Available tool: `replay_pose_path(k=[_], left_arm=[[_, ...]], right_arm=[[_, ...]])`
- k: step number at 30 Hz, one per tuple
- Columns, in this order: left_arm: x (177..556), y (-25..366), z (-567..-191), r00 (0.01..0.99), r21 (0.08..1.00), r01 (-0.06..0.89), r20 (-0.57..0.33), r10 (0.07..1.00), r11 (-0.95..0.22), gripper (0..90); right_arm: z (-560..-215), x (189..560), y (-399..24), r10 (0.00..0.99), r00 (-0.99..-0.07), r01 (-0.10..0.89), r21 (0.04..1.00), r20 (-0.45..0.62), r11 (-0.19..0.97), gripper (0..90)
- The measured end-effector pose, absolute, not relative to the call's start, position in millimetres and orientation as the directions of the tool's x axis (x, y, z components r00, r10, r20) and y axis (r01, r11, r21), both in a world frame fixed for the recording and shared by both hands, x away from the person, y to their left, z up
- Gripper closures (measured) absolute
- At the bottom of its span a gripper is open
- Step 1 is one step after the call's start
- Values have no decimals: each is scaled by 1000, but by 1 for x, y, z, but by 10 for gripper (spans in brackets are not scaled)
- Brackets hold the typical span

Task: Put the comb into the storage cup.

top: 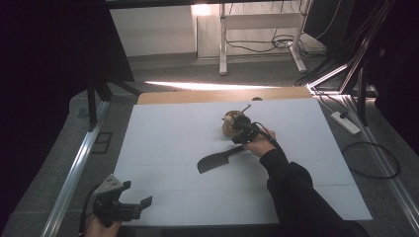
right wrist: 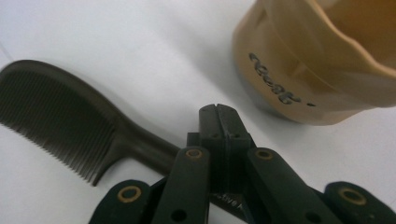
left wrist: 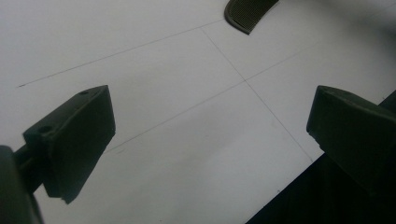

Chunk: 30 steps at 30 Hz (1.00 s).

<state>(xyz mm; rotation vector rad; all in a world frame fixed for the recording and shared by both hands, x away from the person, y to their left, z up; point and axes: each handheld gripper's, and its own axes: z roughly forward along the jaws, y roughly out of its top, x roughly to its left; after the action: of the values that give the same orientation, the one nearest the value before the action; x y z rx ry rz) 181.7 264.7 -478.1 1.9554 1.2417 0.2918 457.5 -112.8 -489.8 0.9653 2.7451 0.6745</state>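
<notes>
A dark comb (top: 217, 160) lies flat on the white table sheet (top: 163, 133), its handle running up under the right hand. In the right gripper view the comb (right wrist: 60, 116) sits at the left, and its handle passes beneath the gripper's linkage. My right gripper (right wrist: 217, 109) is shut, pads pressed flat together with nothing between them. It points at the base of a tan cup (right wrist: 317, 60). From above, the right gripper (top: 238, 123) sits right against the cup (top: 228, 124), which has a thin stick (top: 245, 107) poking out. My left gripper (top: 134, 205) rests open near the front left corner, holding nothing.
The left gripper view looks across bare white sheet (left wrist: 187, 154) past the open left gripper (left wrist: 210, 130), with the comb's toothed end (left wrist: 247, 11) at the top edge. Metal frame rails (top: 74, 173) flank the table. A power strip (top: 346, 122) and cables lie on the floor at right.
</notes>
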Motion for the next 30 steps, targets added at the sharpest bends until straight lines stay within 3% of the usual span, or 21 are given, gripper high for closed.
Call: replay_pose_path(k=[16,30], left_arm=[[182,265,-478,495,717,664,-212,843,-210,21],[182,265,-478,496,717,665,-211,843,-212,21]], right_arm=[[-504,466,-119,647,-762,581,426,-15,694,900],[-503,450,-122,601,-799,542,405,-22,736,900]])
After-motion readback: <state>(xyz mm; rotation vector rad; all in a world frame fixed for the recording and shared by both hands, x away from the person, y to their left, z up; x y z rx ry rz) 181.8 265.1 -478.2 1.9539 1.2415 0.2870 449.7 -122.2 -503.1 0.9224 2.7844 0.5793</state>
